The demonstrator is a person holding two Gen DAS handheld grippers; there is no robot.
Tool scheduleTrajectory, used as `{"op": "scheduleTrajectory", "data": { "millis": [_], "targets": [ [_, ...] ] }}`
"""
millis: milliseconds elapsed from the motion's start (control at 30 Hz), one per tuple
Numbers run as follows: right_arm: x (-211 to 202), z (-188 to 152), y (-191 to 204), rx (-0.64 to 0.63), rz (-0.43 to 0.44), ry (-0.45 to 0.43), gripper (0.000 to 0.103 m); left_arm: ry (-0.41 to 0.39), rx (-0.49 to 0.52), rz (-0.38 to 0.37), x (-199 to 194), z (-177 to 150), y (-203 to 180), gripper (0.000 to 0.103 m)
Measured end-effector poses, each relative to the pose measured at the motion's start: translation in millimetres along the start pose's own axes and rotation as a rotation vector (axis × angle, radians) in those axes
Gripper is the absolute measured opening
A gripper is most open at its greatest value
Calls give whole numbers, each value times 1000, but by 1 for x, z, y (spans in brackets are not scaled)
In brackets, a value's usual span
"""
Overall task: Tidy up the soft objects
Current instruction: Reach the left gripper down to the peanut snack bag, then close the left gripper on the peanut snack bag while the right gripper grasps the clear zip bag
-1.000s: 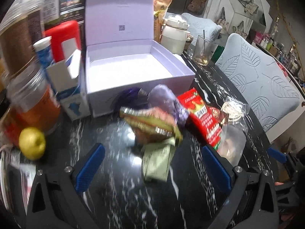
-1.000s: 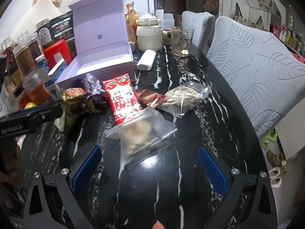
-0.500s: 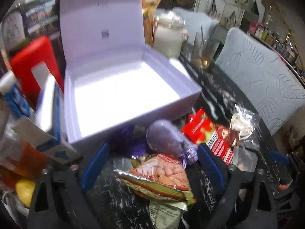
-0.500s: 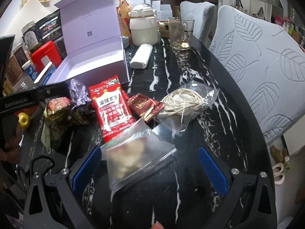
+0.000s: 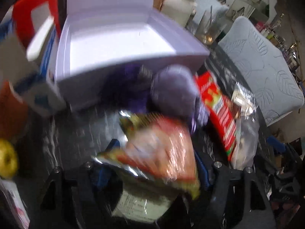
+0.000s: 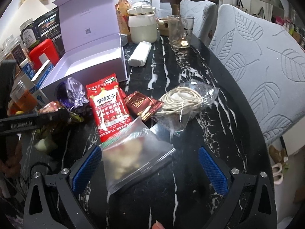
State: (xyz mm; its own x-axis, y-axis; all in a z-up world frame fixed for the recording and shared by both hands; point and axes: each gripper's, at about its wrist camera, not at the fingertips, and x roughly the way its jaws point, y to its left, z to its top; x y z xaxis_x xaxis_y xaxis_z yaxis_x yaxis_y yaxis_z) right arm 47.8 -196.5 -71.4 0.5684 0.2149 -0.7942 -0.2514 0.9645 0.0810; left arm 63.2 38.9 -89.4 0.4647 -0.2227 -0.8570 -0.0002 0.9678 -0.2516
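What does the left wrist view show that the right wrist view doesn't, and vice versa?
Left wrist only: the left gripper, jaws closing around the shiny snack packet; pad contact is blurred.

Right wrist only: the right gripper open over the clear zip bag, the coiled cord bag, the white roll.

Both: the open purple box, the red snack packet, the purple pouch, the black table.

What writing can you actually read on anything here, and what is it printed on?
"麻辣王子": large white characters on the red snack packet.
"GenRobot.AI": on the black body of the left gripper, slightly blurred.
Smaller print on the red snack packet: too small to read.
Gold emblem on the dark red sachet: unreadable.
Code square and faint line inside the purple box lid: too small.
Jar labels: too small.
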Motion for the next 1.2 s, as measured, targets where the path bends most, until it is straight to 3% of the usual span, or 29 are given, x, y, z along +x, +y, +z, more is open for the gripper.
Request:
{"op": "scheduleTrajectory", "data": {
  "millis": [167, 500, 567, 633, 933, 1200],
  "targets": [
    [-3, -6, -2, 5, -8, -3, 103, -7, 17, 16, -6, -9, -3, 71],
    [-5, -9, -3, 11, -15, -8, 103, -131, 5, 25, -1, 10, -4, 71],
    [-5, -8, -5, 16, -20, -7, 103, -143, 21, 41, 1, 10, -8, 62],
    [-4, -8, -7, 22, -24, -6, 103, -160, 30, 49, 1, 8, -10, 61],
    [-1, -4, -9, 34, -21, -1, 103, -185, -9, 7, -15, 5, -6, 57],
    [6, -5, 2, 32, 58, 6, 103, -197, -41, -21, -44, -7, -6, 57]
  ]
}}
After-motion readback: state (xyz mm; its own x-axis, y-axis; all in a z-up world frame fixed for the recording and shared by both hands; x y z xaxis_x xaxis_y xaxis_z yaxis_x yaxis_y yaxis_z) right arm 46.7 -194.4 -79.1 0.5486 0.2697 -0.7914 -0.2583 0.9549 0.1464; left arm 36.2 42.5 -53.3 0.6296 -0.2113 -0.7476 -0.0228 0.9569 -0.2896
